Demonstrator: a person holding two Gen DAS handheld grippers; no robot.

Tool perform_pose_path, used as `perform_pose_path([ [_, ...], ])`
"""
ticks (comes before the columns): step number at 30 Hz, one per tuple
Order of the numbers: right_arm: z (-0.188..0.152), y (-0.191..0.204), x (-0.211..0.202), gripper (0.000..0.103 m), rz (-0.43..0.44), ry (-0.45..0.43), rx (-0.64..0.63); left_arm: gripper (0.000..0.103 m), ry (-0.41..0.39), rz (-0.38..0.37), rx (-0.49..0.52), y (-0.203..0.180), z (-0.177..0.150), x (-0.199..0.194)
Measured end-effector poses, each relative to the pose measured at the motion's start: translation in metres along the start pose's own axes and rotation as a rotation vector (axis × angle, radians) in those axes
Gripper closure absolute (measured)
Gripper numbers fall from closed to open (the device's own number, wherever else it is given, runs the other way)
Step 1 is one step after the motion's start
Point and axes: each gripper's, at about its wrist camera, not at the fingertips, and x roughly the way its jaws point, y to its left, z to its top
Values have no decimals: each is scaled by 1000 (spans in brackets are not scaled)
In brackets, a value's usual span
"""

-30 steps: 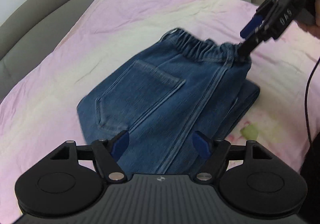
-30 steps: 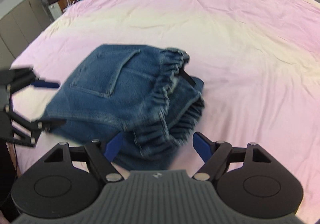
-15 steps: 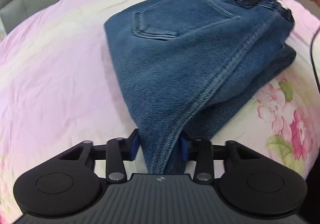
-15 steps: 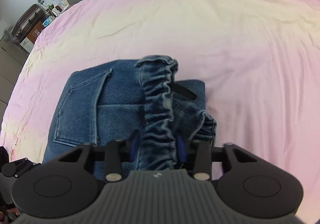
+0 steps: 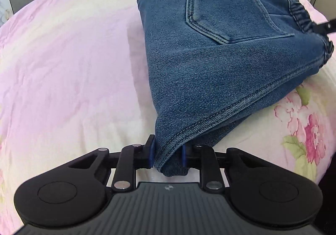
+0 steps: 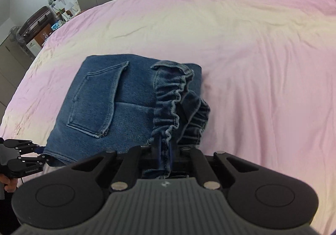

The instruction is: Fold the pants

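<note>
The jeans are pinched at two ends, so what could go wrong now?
1. The left gripper is closing on only a small corner of the jeans by the seam, so that corner might slip out when lifted.
2. The right gripper pinches only the bunched waistband, so the folded layers underneath may sag open.
3. The jeans lie on a soft, wrinkled bedsheet, so dragging them could rumple the fold.

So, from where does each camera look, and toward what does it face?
Left wrist: sits on the left hand-held gripper, looks down at the jeans on the bed; its jaws are closing on a seamed corner.
Right wrist: sits on the right hand-held gripper, clamped on the waistband.
Shared: jeans, bed, each other's gripper.
</note>
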Motion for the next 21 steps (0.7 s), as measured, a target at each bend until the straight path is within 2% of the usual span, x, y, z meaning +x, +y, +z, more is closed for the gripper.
perform_pose_path([
  [2, -10, -8, 14, 103, -5, 2, 40, 76, 12, 3, 15, 0, -2, -3],
  [5, -12, -14, 29, 101, -2, 16, 97, 75, 52, -12, 48, -5, 15, -7],
  [8, -9, -19, 26, 95, 22, -7, 143, 71, 51, -37, 79, -4, 25, -29],
  [10, -4, -20, 19, 84, 38, -20, 150, 70, 31, -43, 100, -4, 32, -43],
  [11, -4, -24, 12, 71, 43, -31, 157, 69, 11, -43, 103, -3, 38, -51],
  [12, -2, -27, 8, 63, 55, -43, 171, 67, -3, -40, 102, -1, 44, -57],
  [16, 10, -44, -1, 47, 136, -79, 277, 61, -60, -25, 67, 0, 76, -60],
  [18, 18, -51, 4, 34, 155, -86, 314, 56, -72, -27, 30, 5, 91, -51],
  [21, 29, -66, 21, 30, 211, -66, 418, 53, -67, -43, -49, 15, 110, -31],
])
